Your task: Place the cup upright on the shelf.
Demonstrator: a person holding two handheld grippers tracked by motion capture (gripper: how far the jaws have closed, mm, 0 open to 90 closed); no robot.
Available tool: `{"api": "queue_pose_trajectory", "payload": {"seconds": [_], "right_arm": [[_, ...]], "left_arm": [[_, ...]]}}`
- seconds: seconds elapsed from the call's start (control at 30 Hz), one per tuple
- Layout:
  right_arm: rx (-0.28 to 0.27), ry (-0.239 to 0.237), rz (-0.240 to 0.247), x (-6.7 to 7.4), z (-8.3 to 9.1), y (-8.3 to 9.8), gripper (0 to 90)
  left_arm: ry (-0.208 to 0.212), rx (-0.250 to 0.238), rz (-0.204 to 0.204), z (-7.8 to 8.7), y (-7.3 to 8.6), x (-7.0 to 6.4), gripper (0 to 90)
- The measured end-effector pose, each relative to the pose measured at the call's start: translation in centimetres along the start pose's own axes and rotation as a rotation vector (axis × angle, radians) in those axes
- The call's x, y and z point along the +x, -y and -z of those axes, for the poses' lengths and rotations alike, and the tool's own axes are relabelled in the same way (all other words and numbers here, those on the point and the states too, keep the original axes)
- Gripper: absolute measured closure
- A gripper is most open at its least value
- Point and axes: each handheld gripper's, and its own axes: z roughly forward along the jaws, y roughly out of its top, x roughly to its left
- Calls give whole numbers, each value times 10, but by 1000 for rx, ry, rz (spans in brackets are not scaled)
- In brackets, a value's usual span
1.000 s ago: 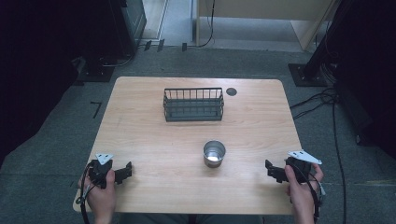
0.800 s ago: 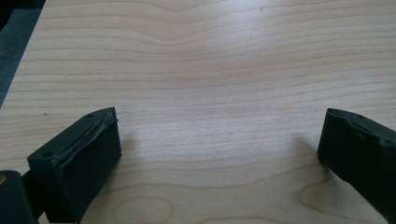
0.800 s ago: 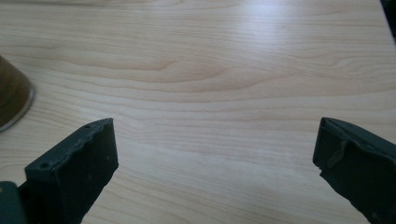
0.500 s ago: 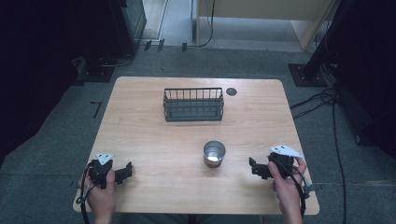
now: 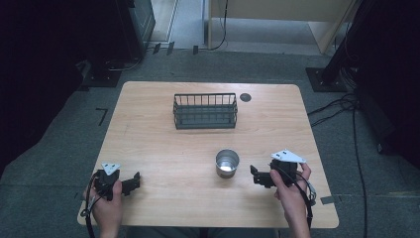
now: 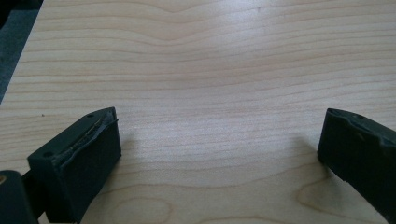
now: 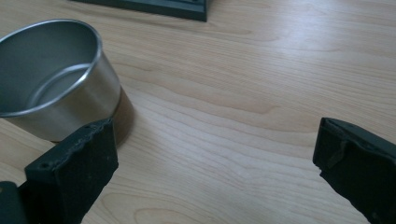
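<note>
Right claw spread just right of steel cup; we risk its near jaw nudging the cup over.

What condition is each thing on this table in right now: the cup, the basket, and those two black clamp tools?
Metal cup: upright on the table, open top, looks empty.
Wire basket: upright, nothing visible inside.
Right gripper: open, jaws spread wide, holding nothing, just beside the cup.
Left gripper: open, holding nothing, over bare wood at the table's near left corner.
Table: flat, wooden top.
</note>
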Motion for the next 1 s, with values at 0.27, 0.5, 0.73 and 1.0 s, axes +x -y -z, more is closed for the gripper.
{"api": "queue_pose_trajectory", "payload": {"seconds": [0.27,0.5,0.73,1.0], "right_arm": [[-10,-40,19,15,-2,-8,0],[-11,-62,37,25,-5,-12,0],[-2,-87,49,36,-12,-15,0],[-2,-125,71,49,-17,-19,0]], "left_arm": [[0,0,-1,0,0,0,0],[2,0,-1,0,0,0,0],[4,0,-4,0,0,0,0],[4,0,-5,0,0,0,0]]}}
